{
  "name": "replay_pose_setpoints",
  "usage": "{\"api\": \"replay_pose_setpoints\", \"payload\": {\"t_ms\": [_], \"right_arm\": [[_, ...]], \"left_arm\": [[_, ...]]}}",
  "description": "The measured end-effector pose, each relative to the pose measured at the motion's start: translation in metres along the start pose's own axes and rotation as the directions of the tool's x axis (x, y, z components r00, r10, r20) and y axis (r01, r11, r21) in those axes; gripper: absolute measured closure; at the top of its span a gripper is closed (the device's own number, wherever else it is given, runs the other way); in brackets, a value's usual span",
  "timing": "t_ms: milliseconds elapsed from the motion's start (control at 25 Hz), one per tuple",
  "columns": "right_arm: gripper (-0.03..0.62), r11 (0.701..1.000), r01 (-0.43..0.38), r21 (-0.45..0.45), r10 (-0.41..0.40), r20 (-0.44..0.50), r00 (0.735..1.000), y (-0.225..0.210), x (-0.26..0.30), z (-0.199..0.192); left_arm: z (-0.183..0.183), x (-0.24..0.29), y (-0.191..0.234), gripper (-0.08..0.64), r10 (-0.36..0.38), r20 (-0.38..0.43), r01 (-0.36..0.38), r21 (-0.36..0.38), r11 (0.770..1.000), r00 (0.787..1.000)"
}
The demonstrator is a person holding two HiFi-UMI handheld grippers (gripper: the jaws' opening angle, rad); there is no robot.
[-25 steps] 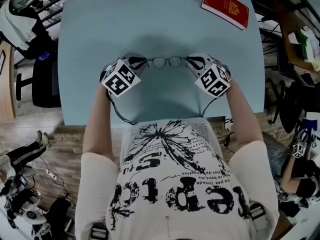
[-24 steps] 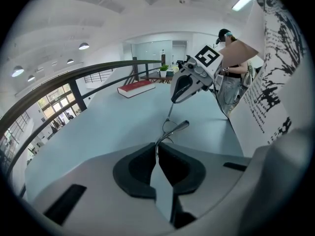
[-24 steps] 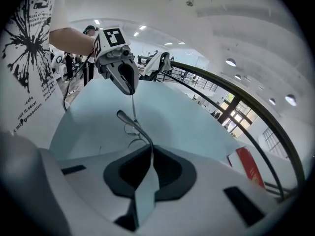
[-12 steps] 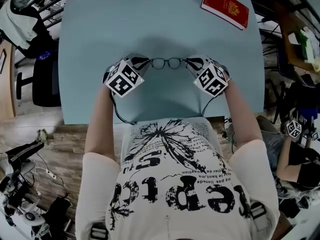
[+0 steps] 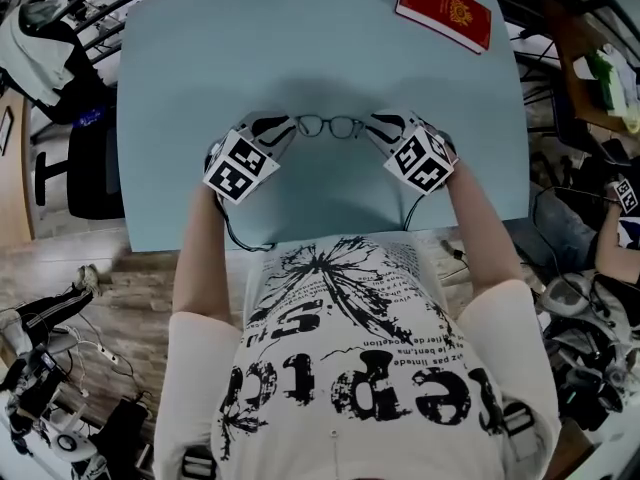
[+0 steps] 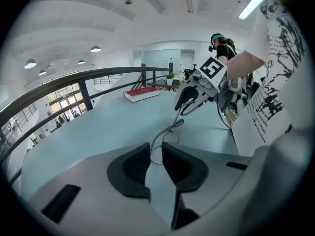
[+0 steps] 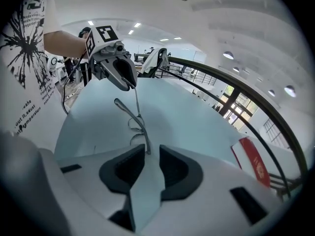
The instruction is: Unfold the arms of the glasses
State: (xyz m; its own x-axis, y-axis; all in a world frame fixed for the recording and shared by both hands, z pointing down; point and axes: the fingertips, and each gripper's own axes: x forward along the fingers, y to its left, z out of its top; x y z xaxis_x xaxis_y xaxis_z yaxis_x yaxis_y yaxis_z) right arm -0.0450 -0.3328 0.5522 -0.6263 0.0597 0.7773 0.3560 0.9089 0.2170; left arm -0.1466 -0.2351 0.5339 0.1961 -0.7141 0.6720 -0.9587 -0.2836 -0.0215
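Observation:
Thin-rimmed glasses (image 5: 330,125) lie on the light blue table (image 5: 300,48), lenses facing away from me, between my two grippers. The left gripper (image 5: 285,125) is at their left end. In the left gripper view the wire frame (image 6: 167,130) runs out from between the dark pads (image 6: 133,168), with a gap showing. The right gripper (image 5: 372,123) is at the right end, and its jaws have just been opening. In the right gripper view the glasses' arm (image 7: 129,113) ends between the pads (image 7: 174,168), which stand apart from it. Each gripper sees the other: right gripper (image 6: 189,100), left gripper (image 7: 123,75).
A red book (image 5: 445,10) lies at the table's far right corner and also shows as the book (image 6: 142,93) and the book (image 7: 253,163). Chairs, cables and equipment crowd the floor around the table. The table's near edge is just behind both grippers.
The right gripper's jaws have spread and let go of the glasses' right end. The left gripper has shifted slightly outward. The glasses stay in place.

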Motion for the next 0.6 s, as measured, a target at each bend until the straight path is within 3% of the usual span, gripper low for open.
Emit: {"api": "replay_pose_setpoints", "payload": {"t_ms": [80,160,320,440,600], "right_arm": [[0.492,1.0,0.023,0.016,-0.023,-0.003,1.0,0.0,-0.005,-0.001],[0.544,0.995,0.08,0.054,-0.081,0.013,0.997,-0.006,-0.013,0.001],[0.572,0.97,0.187,0.153,-0.202,0.09,0.975,-0.02,-0.037,0.018],[0.579,0.943,0.235,0.233,-0.283,0.195,0.939,-0.026,-0.057,0.04],[0.58,0.9,0.259,0.35,-0.377,0.33,0.865,-0.03,-0.09,0.069]], "left_arm": [[0.001,-0.01,0.003,0.485,0.036,0.018,-0.035,-0.015,0.999,0.999],[0.007,-0.022,0.007,0.501,0.091,0.063,-0.089,-0.025,0.996,0.994],[0.032,-0.041,0.008,0.526,0.161,0.17,-0.158,-0.033,0.987,0.972],[0.056,-0.056,0.007,0.529,0.209,0.257,-0.205,-0.039,0.978,0.944],[0.09,-0.082,0.002,0.532,0.265,0.389,-0.259,-0.069,0.963,0.882]]}}
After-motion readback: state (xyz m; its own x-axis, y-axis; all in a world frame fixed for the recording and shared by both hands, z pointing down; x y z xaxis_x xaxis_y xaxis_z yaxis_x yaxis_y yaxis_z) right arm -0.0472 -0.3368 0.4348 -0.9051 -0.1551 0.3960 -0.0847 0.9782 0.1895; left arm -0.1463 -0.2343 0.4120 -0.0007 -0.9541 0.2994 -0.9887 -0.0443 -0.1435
